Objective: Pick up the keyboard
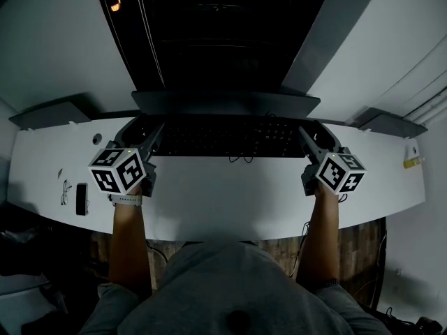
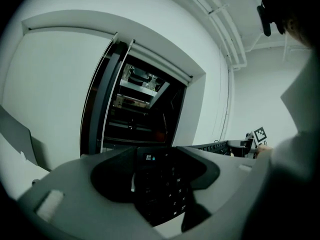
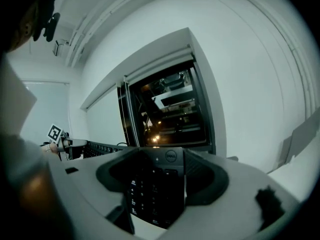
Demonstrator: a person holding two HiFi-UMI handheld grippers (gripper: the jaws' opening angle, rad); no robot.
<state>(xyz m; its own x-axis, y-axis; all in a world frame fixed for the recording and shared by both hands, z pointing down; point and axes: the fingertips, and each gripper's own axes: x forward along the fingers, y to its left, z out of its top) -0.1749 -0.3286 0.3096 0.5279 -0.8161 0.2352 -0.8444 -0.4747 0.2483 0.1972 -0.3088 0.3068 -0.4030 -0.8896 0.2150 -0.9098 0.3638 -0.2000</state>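
Note:
A black keyboard (image 1: 223,138) lies across the back of the white desk (image 1: 223,194), just in front of the monitor. My left gripper (image 1: 149,145) holds its left end and my right gripper (image 1: 309,145) its right end. In the left gripper view the keyboard's Esc corner (image 2: 162,184) fills the gap between the jaws of the left gripper (image 2: 157,186). In the right gripper view the number-pad end with the Dell mark (image 3: 150,191) sits between the jaws of the right gripper (image 3: 159,189). Whether the keyboard is off the desk cannot be told.
A dark monitor (image 1: 223,103) stands right behind the keyboard. A phone (image 1: 82,199) and a small cable (image 1: 64,190) lie at the desk's left end, a yellow item (image 1: 413,162) at its right end. A dark glass opening (image 3: 170,109) is in the wall beyond.

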